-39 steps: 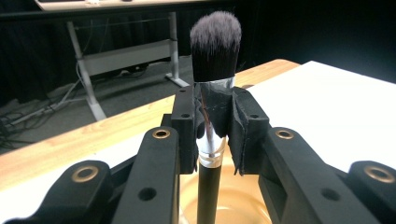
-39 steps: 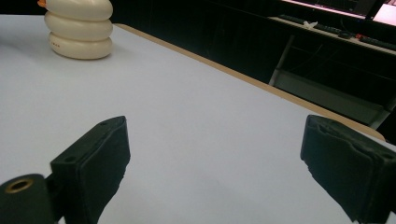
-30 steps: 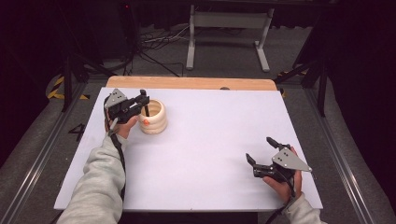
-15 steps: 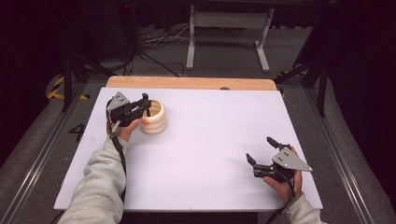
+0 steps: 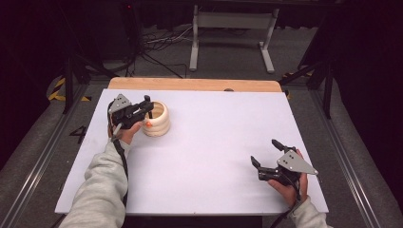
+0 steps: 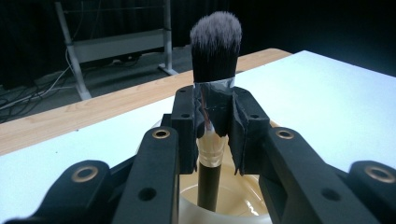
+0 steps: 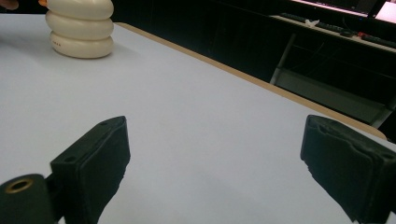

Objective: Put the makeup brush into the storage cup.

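Risk sits mainly at the left hand-held gripper [image 6: 212, 135], which is clamped on the silver collar of a makeup brush [image 6: 215, 51] — bristles up, dark handle reaching down into the cream ribbed holder [image 5: 157, 119] near the far left part of the desk [image 5: 214, 142]. The grip is on a smooth, narrow band, so the brush can slip or tilt if the hand turns. I judge also that the handle may catch the rim, and then the light holder tips or slides on the white surface. The right hand-held gripper [image 5: 266, 159] rests with jaws wide apart and empty, well away at the near right — too far to steady the holder.
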`<state>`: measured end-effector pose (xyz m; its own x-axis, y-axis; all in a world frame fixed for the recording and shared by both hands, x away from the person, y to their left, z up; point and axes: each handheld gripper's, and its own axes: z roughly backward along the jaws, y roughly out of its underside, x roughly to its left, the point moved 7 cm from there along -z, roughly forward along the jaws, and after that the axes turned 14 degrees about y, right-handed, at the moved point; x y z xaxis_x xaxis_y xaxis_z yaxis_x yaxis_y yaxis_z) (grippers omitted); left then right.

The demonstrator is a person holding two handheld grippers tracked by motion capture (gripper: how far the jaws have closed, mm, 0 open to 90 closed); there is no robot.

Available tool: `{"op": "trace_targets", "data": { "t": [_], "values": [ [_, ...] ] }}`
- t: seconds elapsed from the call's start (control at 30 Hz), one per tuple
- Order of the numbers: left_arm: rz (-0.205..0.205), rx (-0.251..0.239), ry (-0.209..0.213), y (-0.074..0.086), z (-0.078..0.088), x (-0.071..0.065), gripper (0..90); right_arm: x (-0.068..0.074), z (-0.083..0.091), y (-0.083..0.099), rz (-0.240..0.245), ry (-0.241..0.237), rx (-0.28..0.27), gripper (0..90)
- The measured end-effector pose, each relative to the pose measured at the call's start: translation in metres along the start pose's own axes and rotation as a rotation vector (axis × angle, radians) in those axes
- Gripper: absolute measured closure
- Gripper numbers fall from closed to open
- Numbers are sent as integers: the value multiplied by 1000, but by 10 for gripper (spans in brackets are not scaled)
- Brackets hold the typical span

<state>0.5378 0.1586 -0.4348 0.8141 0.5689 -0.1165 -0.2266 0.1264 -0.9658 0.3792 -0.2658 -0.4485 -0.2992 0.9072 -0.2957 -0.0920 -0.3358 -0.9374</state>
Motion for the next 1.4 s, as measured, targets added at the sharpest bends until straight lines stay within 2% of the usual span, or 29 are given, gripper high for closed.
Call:
{"op": "trace_targets", "data": {
  "t": [0.63,0.67,0.7,0.77,0.8,0.87,1.03,1.23,1.27,1.4],
  "values": [
    [-9,15,-15,1,0,1,722,0,0,1,-8,-7,13,91],
    [-5,12,-20,0,0,1,689,0,0,1,-7,-6,13,91],
    [1,17,-24,1,0,1,607,0,0,1,-7,-7,14,90],
    [3,19,-22,1,0,2,506,0,0,1,-6,-7,13,90],
    [8,29,-29,3,0,2,506,0,0,0,-6,-6,12,90],
    [22,16,-21,3,0,2,356,0,1,0,-7,-8,9,90],
    [23,3,-83,1,7,6,187,0,1,0,-7,-10,10,90],
    [12,-16,-109,-1,14,6,96,0,1,-1,-5,-11,7,90],
    [12,-16,-109,-1,14,6,60,0,1,-1,-5,-11,7,90],
    [-7,-17,-85,-3,18,2,27,1,1,-1,-5,-14,8,90]
  ]
}}
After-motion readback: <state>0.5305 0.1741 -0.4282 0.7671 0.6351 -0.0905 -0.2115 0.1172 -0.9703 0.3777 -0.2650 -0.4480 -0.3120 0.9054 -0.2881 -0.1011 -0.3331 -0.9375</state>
